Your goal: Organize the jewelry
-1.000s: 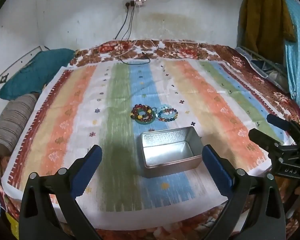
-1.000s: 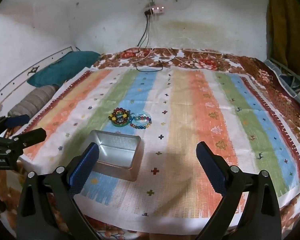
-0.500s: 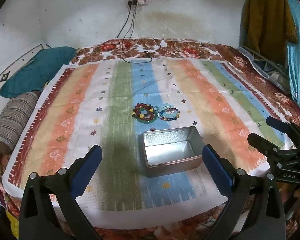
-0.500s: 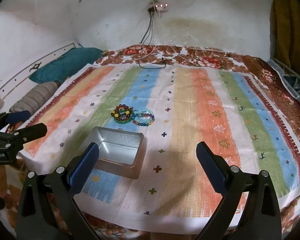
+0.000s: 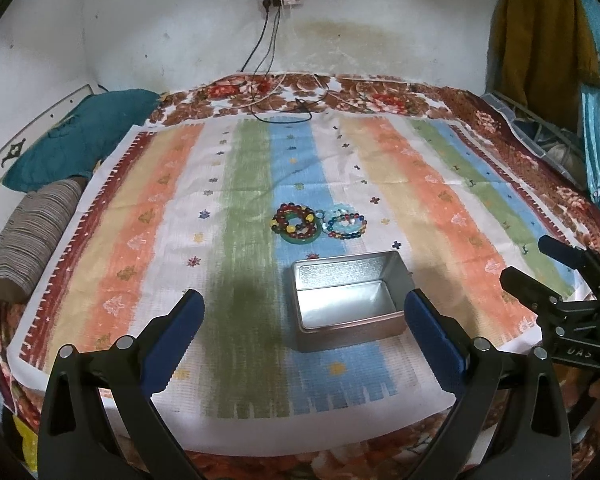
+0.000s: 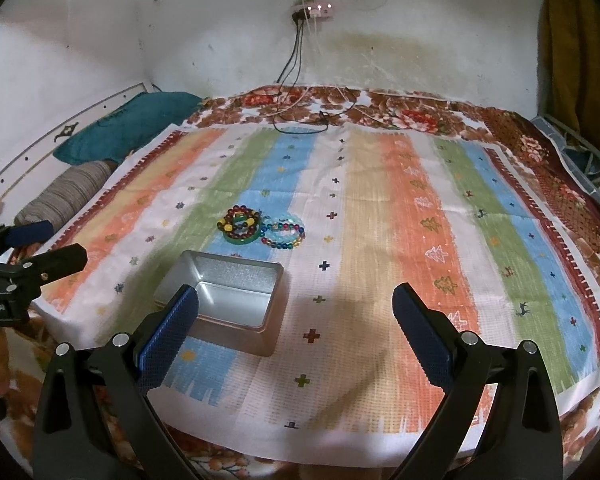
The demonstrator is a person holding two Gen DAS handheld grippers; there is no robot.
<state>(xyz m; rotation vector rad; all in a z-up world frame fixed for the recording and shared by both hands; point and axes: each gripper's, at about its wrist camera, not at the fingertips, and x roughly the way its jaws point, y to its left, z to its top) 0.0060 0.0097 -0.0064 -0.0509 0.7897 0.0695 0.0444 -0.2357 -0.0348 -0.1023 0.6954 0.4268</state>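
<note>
While both bracelets (image 5: 320, 224) lie beyond the tin (image 5: 346, 300), each tool (image 5: 304, 320) (image 6: 296, 320) gapes empty.

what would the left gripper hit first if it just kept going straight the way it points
Probably the open metal tin. The left gripper is open, with nothing between its fingers, and the tin lies just ahead, slightly toward its right finger. The bead bracelets lie beyond the tin. Depth is hard to judge, so it might meet the striped cloth first.

Bed under a striped cloth

The bed (image 5: 500, 128) wears a floral cover, with a striped cloth (image 5: 440, 208) spread over it. On the cloth stands an open tin (image 5: 340, 312); just beyond it lie two bead bracelet piles (image 5: 298, 224), side by side and touching. Pillows (image 5: 72, 148) sit at the left edge, cables (image 5: 284, 108) at the far edge.
</note>
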